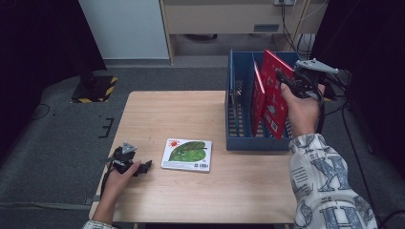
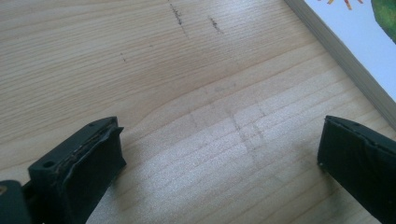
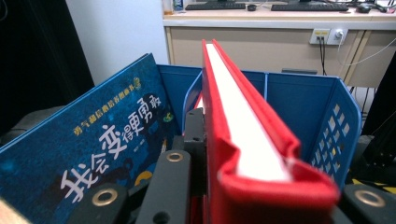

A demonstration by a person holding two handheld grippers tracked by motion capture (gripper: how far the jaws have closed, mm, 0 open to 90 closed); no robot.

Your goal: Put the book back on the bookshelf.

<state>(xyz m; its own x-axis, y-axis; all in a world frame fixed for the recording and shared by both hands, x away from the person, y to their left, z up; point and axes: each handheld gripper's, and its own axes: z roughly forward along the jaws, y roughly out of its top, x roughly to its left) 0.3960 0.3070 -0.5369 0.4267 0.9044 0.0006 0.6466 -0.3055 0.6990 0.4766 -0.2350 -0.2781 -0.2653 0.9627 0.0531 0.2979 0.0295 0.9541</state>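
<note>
A red hardcover book (image 1: pixel 274 98) stands tilted over the blue slotted bin (image 1: pixel 239 140), its lower part down in a compartment. My right gripper (image 1: pixel 285 82) is shut on its upper edge. In the right gripper view the red book (image 3: pixel 243 135) runs edge-on between the jaws, inside the blue bin (image 3: pixel 303 102). A blue book with Chinese lettering (image 3: pixel 93 149) leans to its left. A white book with a green leaf cover (image 1: pixel 186 154) lies flat on the table. My left gripper (image 1: pixel 144 166) rests just left of it, open over bare wood (image 2: pixel 219 149), with the book's corner (image 2: pixel 359 42) ahead.
Another red book (image 1: pixel 258 98) stands in the bin beside the held one. The wooden table (image 1: pixel 172 114) ends close behind the bin. Beyond it are grey carpet, a yellow-black striped base (image 1: pixel 95 89) and cables at the right.
</note>
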